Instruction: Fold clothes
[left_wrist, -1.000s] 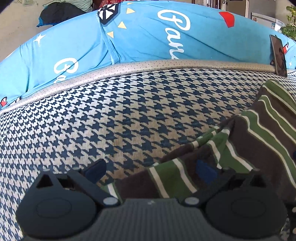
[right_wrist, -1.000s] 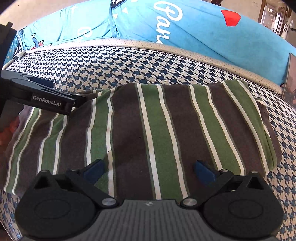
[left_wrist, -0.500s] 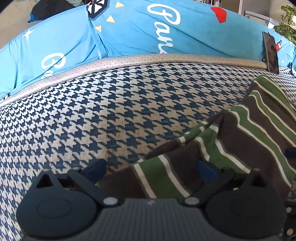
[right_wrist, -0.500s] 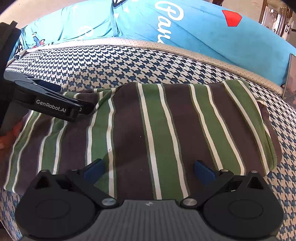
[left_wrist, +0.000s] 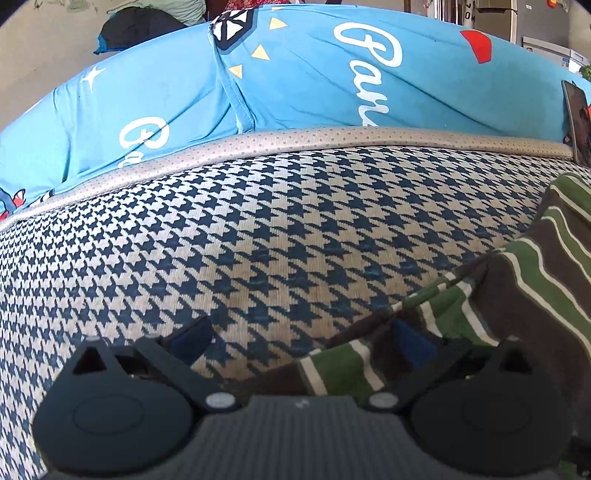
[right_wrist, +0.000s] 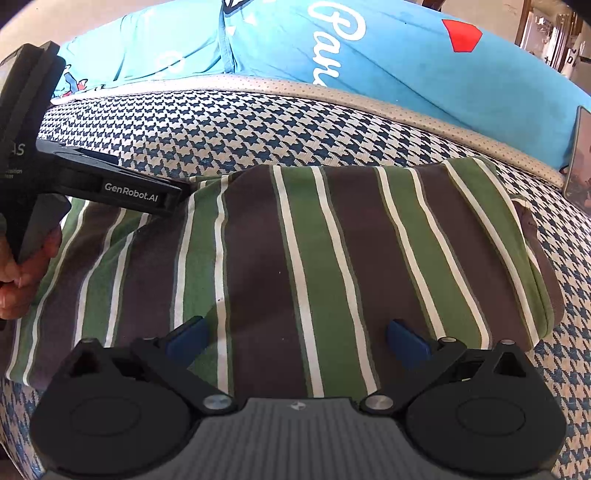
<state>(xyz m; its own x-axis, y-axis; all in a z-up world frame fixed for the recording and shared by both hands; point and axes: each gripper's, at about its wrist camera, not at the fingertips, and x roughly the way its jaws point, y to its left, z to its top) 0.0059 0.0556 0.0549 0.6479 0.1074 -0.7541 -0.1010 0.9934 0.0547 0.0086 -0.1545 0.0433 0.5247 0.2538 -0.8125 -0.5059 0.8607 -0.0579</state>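
A green, brown and white striped garment (right_wrist: 332, 251) lies flat and partly folded on the houndstooth sofa seat (right_wrist: 207, 133). My right gripper (right_wrist: 295, 336) hovers open over its near edge, with nothing between the fingers. In the left wrist view the garment's rumpled left edge (left_wrist: 443, 314) runs under the right finger (left_wrist: 410, 343) of my open left gripper (left_wrist: 299, 339). Seen from the right wrist, the left gripper (right_wrist: 173, 199) reaches in over the garment's left part, and a hand (right_wrist: 18, 273) holds its handle.
Blue printed cushions (left_wrist: 295, 81) line the sofa back, behind a beige dotted band (left_wrist: 295, 142). A phone (left_wrist: 578, 122) leans against the cushion at the right, also visible as the phone (right_wrist: 580, 155) in the right wrist view. Bare seat lies left of the garment.
The left gripper has shifted slightly, so the garment's edge now sits nearer its right finger. The right gripper and the garment have hardly moved.
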